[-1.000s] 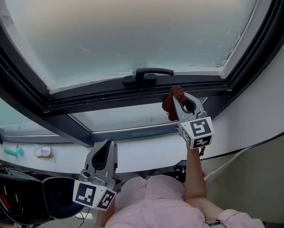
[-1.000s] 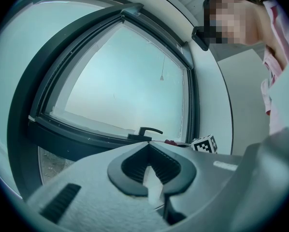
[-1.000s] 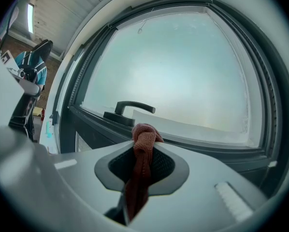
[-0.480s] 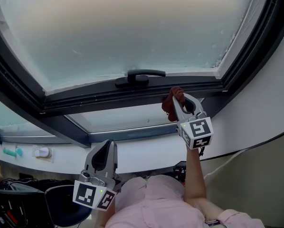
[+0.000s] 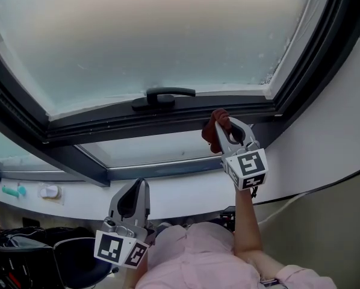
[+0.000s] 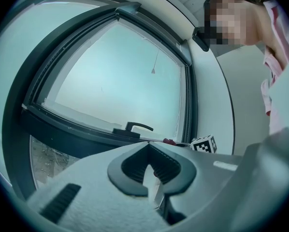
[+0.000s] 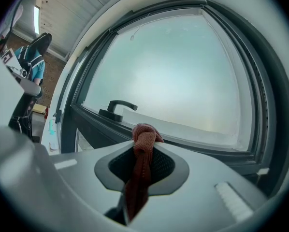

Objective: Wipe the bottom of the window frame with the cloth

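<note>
One change over the last second: a wider gap between cloth (image 5: pixel 214 128) and handle (image 5: pixel 163 96) than before. Held by the right gripper (image 5: pixel 228 129), jaws pinched tight on a twisted wad of the red fabric, with a knot poking past the tips and the tail hanging back between the pads. Set right up at the dark bottom of the frame (image 5: pixel 138 122) (actual contact hard to confirm from here), at about 3 o'clock of the handle and now nearer the corner (image 5: pixel 275 104).

Reads as a wiping stroke under way, sliding along the frame's bottom away from the handle. By this position, probably only a short stretch left on that side. Judging from the same position, the long run out at 9 o'clock of the handle likely still to do.

Nothing new with the left gripper (image 5: pixel 130 198) — parked low at 7 o'clock in the head view as before, jaws closed together on nothing, well apart from the frame and no part of the wipe.

For the next move: best to keep the wad pressed down through to the corner, then come back across beneath the handle — some risk there of the loose tail catching on it.
</note>
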